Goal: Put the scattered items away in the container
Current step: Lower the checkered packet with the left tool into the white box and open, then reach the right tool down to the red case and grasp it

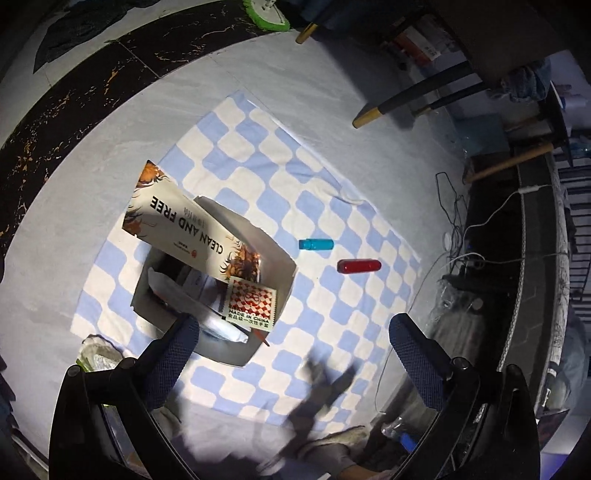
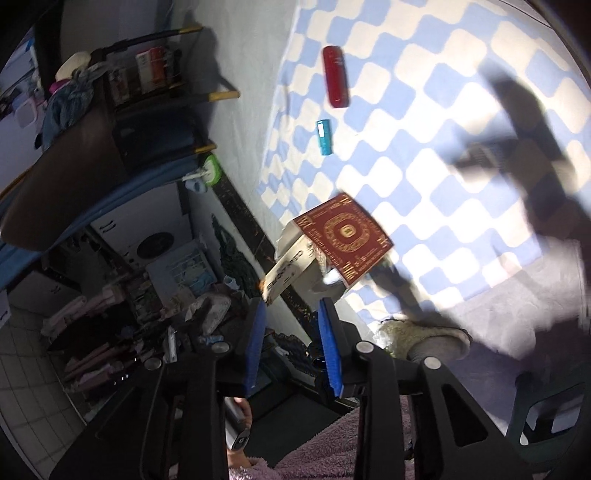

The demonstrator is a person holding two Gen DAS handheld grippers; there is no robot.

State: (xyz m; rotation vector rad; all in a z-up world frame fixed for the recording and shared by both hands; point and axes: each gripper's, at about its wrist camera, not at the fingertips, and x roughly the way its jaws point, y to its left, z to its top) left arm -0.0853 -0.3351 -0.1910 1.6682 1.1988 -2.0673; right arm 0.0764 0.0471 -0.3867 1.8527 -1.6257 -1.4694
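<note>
A white open box stands on a blue-and-white checked cloth. In it lie a long "CLEAN AND FREE" packet, a red-checked packet and white sachets. On the cloth to the right of the box lie a small blue cylinder and a red cylinder. My left gripper hangs open and wide above the box's near right edge, nothing between its fingers. In the right wrist view the box shows a dark red patterned side; the red cylinder and blue cylinder lie beyond. My right gripper is open and empty.
Dark chair legs with yellow tips stand beyond the cloth. Cables trail at the right edge. A green mop head lies at the back. A grey slipper and a fuzzy pink sleeve are near my right gripper.
</note>
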